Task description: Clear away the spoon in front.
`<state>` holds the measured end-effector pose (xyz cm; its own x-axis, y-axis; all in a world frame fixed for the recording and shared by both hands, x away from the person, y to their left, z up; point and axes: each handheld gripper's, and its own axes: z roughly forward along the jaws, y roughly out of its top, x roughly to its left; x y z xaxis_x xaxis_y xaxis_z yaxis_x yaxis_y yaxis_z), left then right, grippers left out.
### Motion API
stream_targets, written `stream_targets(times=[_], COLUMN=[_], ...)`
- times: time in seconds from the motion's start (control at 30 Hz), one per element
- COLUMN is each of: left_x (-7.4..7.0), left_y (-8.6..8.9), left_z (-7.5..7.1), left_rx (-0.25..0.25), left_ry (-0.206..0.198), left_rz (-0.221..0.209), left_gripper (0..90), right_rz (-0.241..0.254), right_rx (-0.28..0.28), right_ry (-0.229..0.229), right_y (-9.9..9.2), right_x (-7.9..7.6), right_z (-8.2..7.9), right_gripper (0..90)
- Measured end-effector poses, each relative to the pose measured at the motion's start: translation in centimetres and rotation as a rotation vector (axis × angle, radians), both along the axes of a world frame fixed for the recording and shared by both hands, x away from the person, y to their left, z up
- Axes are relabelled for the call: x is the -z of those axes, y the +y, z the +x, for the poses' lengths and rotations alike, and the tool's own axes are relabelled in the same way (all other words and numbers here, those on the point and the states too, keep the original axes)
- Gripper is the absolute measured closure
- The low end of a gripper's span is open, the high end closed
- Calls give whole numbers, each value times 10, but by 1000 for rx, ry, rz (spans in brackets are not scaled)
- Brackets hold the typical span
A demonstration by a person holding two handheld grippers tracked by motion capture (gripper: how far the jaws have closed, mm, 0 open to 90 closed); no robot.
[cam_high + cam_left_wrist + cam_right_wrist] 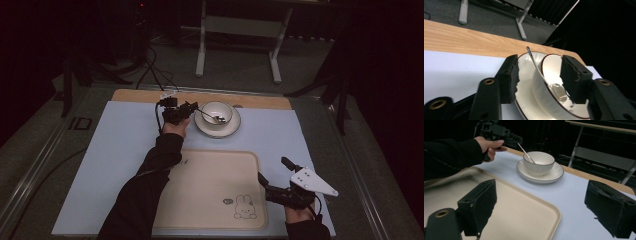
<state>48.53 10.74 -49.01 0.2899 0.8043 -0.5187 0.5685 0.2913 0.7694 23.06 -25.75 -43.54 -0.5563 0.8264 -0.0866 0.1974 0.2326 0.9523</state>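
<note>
A white ribbed bowl (217, 112) stands on a white saucer (235, 127) at the far middle of the mat. A metal spoon (207, 115) leans in the bowl, its handle sticking out to the left. My left gripper (192, 107) is at that handle. In the left gripper view the spoon handle (535, 63) rises between the two pads, with a gap on either side, so my left gripper (540, 60) is open. My right gripper (272, 169) rests open at the tray's right edge with nothing between its pads (481, 205).
A beige tray (210, 185) with a rabbit drawing lies at the near middle of the pale blue mat (125, 145). A wooden table edge (260, 100) runs behind the saucer. Beyond it are a dark floor, cables and a white table frame (240, 30).
</note>
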Motion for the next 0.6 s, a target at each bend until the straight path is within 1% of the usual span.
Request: stream_targets(times=[0.07,0.17,0.2,0.3,0.5,0.6], left_x=[2,4,4,3,0,-3], left_y=[-2,-4,-5,-7,-7,-7], left_z=[1,1,1,0,-2,-3], left_rx=[-6,-17,-19,-30,-51,-54], left_ry=[8,6,5,-5,-20,-36], left_rz=[-14,-12,-18,-32,-44,-53], left_gripper=[552,622,639,703,828,859], right_rz=[1,1,1,3,5,5], right_rx=[-1,-3,-3,-3,-3,-4], right_ry=[-1,0,0,1,1,0], right_y=[0,0,-1,-1,-1,-1], right_x=[0,0,0,0,0,0], right_z=[0,0,0,0,0,0], right_gripper=[107,107,106,107,107,107])
